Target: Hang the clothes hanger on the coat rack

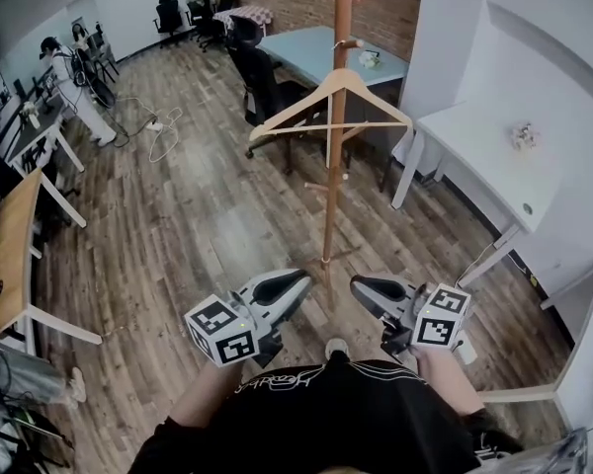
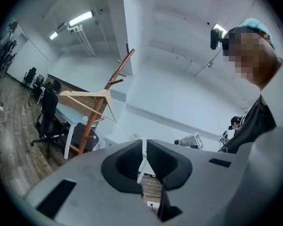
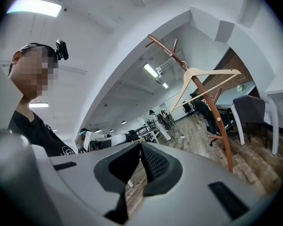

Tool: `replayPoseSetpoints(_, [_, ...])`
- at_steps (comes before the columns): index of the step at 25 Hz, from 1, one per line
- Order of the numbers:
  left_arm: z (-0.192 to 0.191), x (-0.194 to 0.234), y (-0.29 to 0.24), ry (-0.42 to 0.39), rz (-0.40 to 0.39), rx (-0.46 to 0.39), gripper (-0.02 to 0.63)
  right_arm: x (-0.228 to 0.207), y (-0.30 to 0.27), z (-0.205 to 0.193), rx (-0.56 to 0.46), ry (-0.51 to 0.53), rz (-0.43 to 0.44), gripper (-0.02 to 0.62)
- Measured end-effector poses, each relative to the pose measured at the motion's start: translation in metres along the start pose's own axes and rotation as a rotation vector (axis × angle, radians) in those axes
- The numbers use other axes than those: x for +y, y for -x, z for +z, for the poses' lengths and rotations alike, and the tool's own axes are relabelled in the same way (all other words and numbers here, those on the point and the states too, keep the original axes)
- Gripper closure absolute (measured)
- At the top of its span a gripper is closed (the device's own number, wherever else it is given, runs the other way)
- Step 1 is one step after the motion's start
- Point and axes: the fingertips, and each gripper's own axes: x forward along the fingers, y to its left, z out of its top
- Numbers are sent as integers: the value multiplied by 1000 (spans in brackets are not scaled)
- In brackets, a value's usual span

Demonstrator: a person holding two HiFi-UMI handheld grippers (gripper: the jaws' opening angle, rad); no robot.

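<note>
A pale wooden clothes hanger [image 1: 296, 105] hangs on the tall brown coat rack [image 1: 334, 186], its hook over a peg near the top. It also shows in the left gripper view, hanger [image 2: 87, 94] on rack [image 2: 96, 117], and in the right gripper view, hanger [image 3: 212, 71] on rack [image 3: 217, 121]. Neither gripper is near it. My left gripper [image 1: 295, 284] and right gripper [image 1: 364, 286] sit low, close to my body, well short of the rack's foot. The left gripper's [image 2: 144, 149] jaws stand almost together with nothing between them. The right gripper [image 3: 140, 157] is shut and empty.
A black office chair [image 1: 262, 77] and a pale blue desk [image 1: 316, 52] stand behind the rack. White desks [image 1: 474, 136] line the right wall. A wooden table [image 1: 10, 245] is at the left, a cable [image 1: 163, 131] lies on the plank floor, and a person [image 1: 74, 77] stands far left.
</note>
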Motion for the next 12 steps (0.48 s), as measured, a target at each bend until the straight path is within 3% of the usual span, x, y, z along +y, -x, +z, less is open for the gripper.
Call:
replayPoseSetpoints(6, [-20,-39,15,-45,-48,53,600,31,16,-12,-28,23,-36,552])
replayPoseSetpoints(12, [-25,-61,26,-33,-98,53,600,46,29,-16,-69,24,-106,554])
